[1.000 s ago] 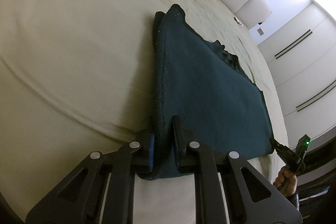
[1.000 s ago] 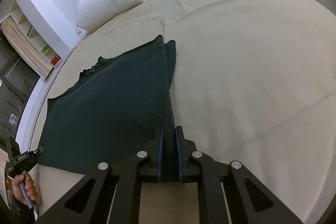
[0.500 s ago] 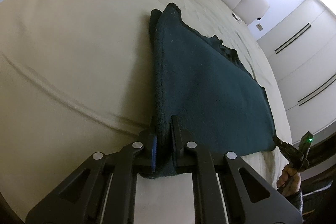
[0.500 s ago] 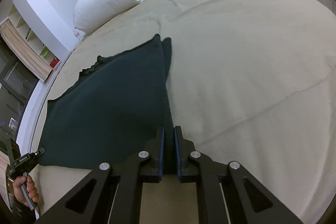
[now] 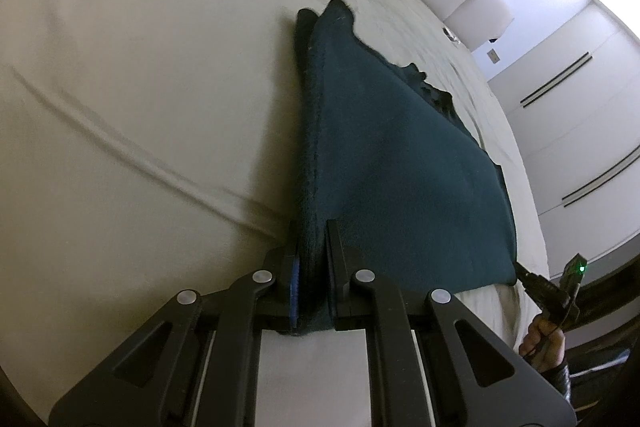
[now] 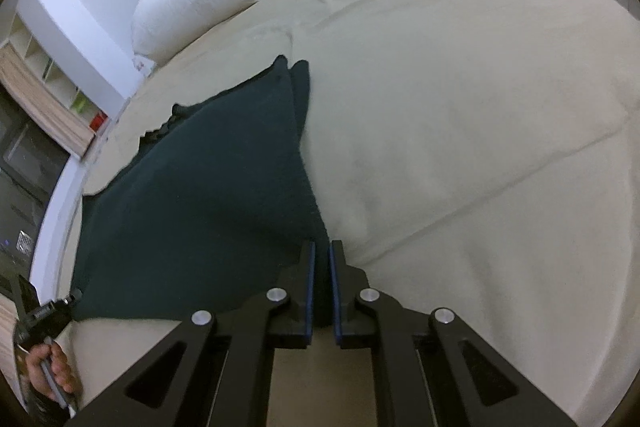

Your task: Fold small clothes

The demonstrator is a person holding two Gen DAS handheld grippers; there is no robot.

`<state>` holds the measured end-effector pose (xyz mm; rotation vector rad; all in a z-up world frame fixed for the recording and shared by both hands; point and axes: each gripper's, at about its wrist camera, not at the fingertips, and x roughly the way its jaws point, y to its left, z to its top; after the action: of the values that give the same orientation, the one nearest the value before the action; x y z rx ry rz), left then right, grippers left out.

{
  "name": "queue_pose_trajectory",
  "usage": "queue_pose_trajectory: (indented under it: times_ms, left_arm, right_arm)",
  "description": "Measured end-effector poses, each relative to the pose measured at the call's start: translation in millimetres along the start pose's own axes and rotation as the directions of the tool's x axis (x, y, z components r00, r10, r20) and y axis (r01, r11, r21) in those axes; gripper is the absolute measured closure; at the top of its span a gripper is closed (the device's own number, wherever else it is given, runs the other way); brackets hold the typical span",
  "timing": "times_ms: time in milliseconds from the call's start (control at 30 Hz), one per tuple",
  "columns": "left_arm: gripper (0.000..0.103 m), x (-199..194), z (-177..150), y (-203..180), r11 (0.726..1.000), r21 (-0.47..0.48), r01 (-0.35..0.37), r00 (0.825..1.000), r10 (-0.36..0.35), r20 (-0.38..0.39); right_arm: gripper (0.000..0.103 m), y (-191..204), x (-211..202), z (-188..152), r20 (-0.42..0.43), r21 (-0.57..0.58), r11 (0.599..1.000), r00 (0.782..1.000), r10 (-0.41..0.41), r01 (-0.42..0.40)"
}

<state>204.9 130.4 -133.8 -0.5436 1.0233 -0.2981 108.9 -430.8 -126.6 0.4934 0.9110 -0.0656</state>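
Both grippers are matte black plastic. The left gripper [image 5: 311, 259] and the right gripper [image 6: 321, 277] each have triangular cut-outs in the finger linkages, four round silver pivot screws, and blue pads lining the inner finger faces. A small green light glows on the right gripper's body. The hands show bare skin above dark cuffs.

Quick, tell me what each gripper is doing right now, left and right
Left gripper: closed on the near edge of the dark green cloth.
Right gripper: closed on the same cloth's other near corner.
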Motion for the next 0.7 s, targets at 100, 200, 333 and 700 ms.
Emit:
queue_pose_trajectory:
  times_ms: [100,200,333,700]
  left_arm:
    - [0.094,5,-1,10,0.999,-0.024,0.037,0.999,-0.037,0.002]
    - [0.090,-2,-3,14,0.996,-0.039,0.076,0.997,-0.075,0.014]
    - [0.087,-27,-4,13,0.999,-0.050,0.014,0.999,-0.011,0.046]
    - [0.087,-6,46,-128,0.915,0.342,-0.213,0.971,0.158,0.182]
  right_arm:
    - [0.096,-9,2,0,-0.008,0.036,0.999,1.000,0.029,-0.029]
    - [0.095,-8,-2,1,-0.015,0.044,0.998,0.999,0.047,-0.046]
    - [0.081,-16,-26,5,0.038,0.127,0.991,0.998,0.045,-0.049]
    - [0.070,99,8,38,0.004,0.021,0.914,0.914,0.405,-0.405]
